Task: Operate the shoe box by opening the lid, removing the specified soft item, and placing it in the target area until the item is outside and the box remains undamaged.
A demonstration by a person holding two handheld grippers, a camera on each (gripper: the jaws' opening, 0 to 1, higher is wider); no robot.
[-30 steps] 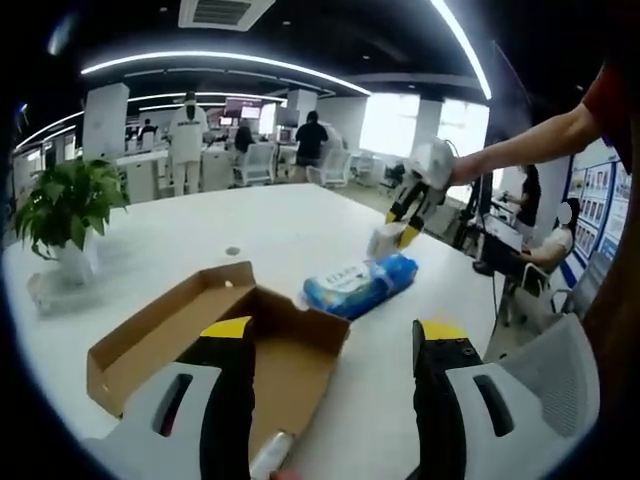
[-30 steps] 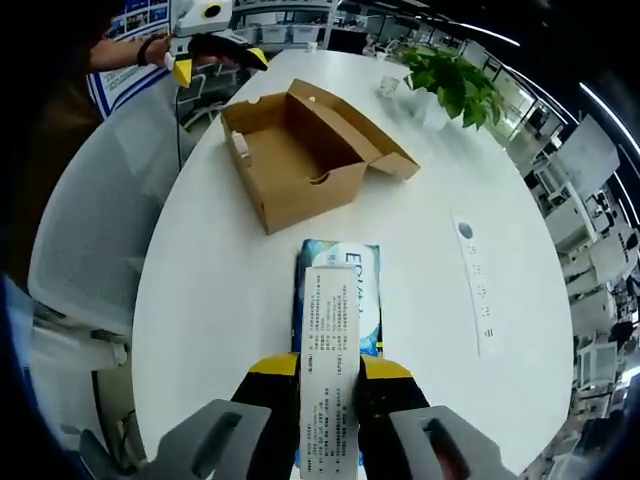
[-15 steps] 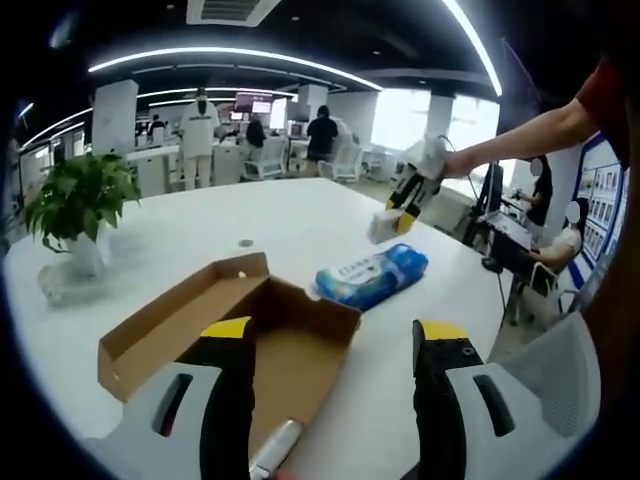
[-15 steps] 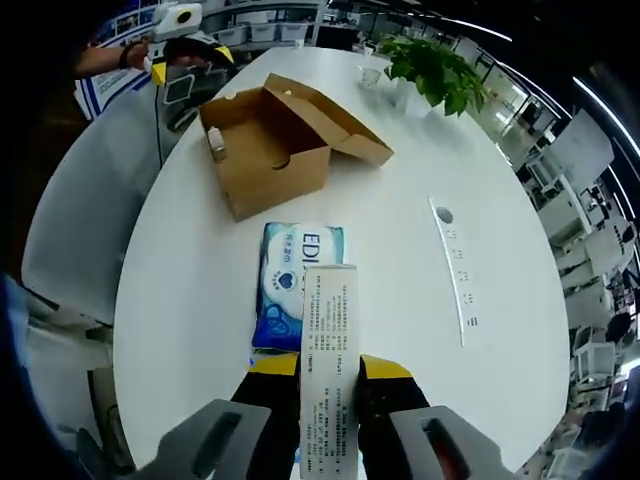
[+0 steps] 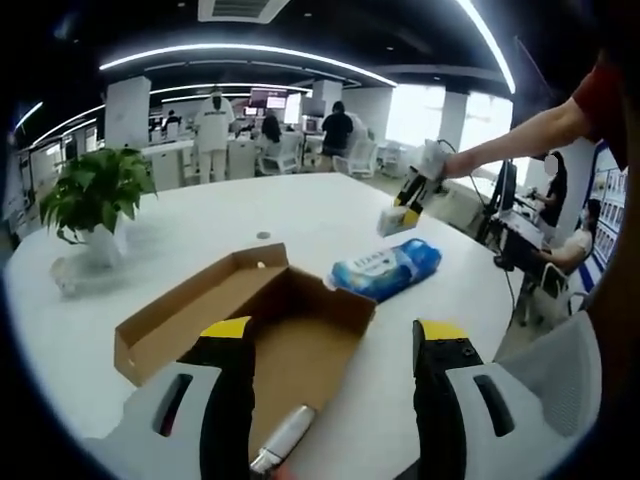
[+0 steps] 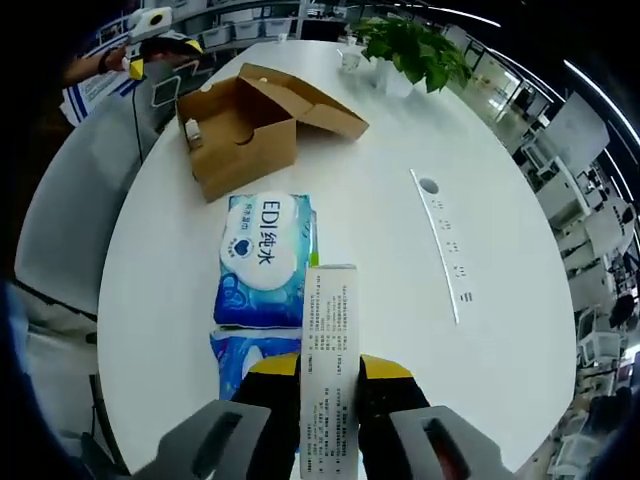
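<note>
Right gripper (image 6: 328, 375): jaws closed on a slim white printed carton (image 6: 329, 350), held upright above the table; the same gripper shows in the left gripper view (image 5: 408, 195), carton pinched at its tip.
Left gripper (image 5: 330, 330): jaws spread wide, gripping nothing, poised over the near end of the shoe box (image 5: 250, 320).
Soft item: blue wipes pack (image 6: 262, 258) lies flat on the white table (image 6: 400, 300), outside the box and just beside its end wall; seen also in the left gripper view (image 5: 388, 268).
Step in hand: judged as the placing stage. The lid is open and the soft pack is already out; the carton looks to be on its way to a spot on the table.
Next move: lower the carton onto bare table clear of the pack, part the jaws, and keep off the cardboard walls.
Shoe box contents: lid (image 5: 195, 300) hinged back and lying open; inside, a small white object (image 6: 196, 131) sits near one wall, and a silvery tube-like thing (image 5: 285, 440) lies on the floor at the left gripper's end. What either is, I cannot tell.
Beyond: potted plant (image 5: 95, 195) stands well apart from the box.
</note>
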